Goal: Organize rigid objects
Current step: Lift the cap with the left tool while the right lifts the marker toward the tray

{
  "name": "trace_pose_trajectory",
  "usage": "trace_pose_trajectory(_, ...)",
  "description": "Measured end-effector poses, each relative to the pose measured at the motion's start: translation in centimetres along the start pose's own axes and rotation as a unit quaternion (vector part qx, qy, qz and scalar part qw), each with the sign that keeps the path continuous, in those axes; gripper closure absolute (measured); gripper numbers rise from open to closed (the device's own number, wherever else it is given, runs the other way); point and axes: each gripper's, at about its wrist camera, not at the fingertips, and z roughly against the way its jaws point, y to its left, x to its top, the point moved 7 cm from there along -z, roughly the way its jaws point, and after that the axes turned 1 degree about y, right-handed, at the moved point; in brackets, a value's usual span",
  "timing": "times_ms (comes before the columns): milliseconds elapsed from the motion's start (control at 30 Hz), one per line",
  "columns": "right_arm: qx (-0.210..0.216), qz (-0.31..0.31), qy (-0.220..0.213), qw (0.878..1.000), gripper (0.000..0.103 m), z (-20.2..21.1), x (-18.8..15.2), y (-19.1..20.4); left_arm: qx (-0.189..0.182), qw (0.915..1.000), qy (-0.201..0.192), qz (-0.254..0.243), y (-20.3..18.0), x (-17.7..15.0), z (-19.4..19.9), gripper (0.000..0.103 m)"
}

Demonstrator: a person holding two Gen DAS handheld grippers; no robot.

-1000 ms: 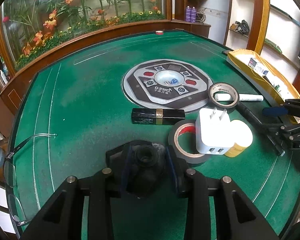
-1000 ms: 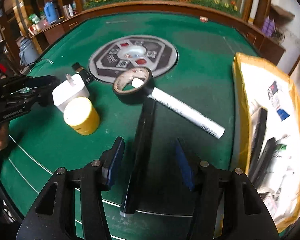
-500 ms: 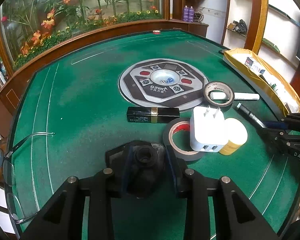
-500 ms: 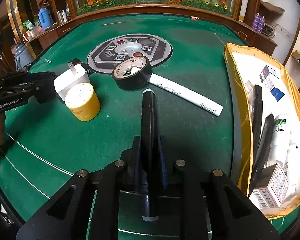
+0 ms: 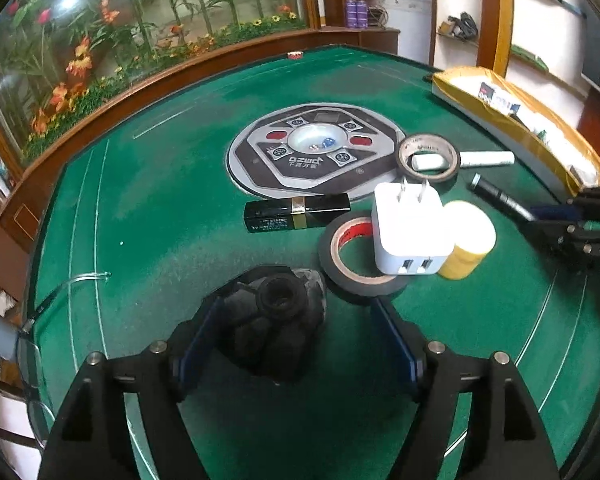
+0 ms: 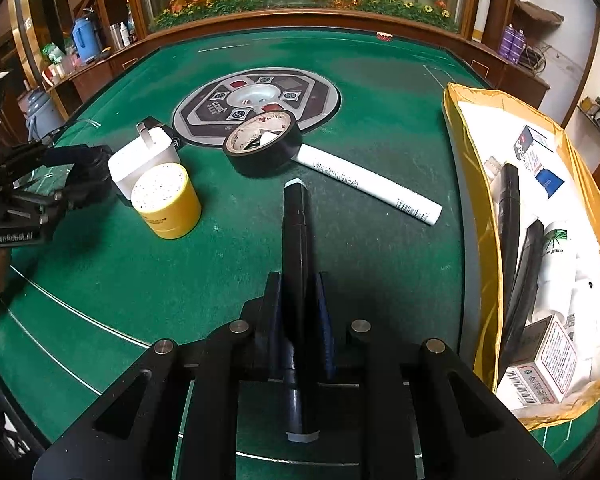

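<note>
Here the right fingers [image 6: 298, 304] clamp a black pen [image 6: 295, 216]; the left fingers [image 5: 296, 320] gape around a black lump [image 5: 276, 320].

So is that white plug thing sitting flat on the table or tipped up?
Tipped. The white charger leans with one edge on the red-cored tape roll and against the yellow jar, its prongs pointing away towards the table's middle.

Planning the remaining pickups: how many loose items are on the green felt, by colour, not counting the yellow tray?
Black: 5: lipstick case, two tape rolls, lumpy object, pen
White: 2: charger, tube
Yellow: 1: round container
Total: 8
</note>
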Motion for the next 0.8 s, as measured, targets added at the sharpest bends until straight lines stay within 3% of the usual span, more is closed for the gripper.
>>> trace_pose_trajectory(100, 0.001, -0.004, 0.001, 1.000, 0.087, 0.1, -0.1, 0.0, 0.007, 0.9999, -0.001, -0.012, -0.2, -0.2, 0.0, 0.028)
trace_pose_trajectory(133, 0.001, -0.004, 0.000, 1.000, 0.087, 0.1, -0.1, 0.0, 0.010, 0.9999, -0.001, -0.013, -0.2, -0.2, 0.0, 0.033)
trace_pose_trajectory(167, 0.000, -0.004, -0.002, 1.000, 0.087, 0.1, -0.2, 0.0, 0.025, 0.9996, -0.002, -0.014, 0.1, -0.2, 0.0, 0.047)
trace_pose_trajectory(233, -0.002, -0.005, -0.004, 1.000, 0.087, 0.2, -0.3, 0.1, 0.033, 0.9995, -0.001, -0.005, 0.6, -0.2, 0.0, 0.058)
trace_pose_trajectory(333, 0.007, -0.014, -0.004, 1.000, 0.087, 0.4, -0.5, 0.2, 0.025, 0.9996, -0.013, 0.007, 0.8, 0.0, 0.6, 0.064)
trace_pose_trajectory(800, 0.039, -0.038, -0.022, 0.998, 0.087, 1.8, -1.1, 0.3, 0.006, 0.9989, -0.035, 0.031, 0.9, 0.9, 1.4, 0.064)
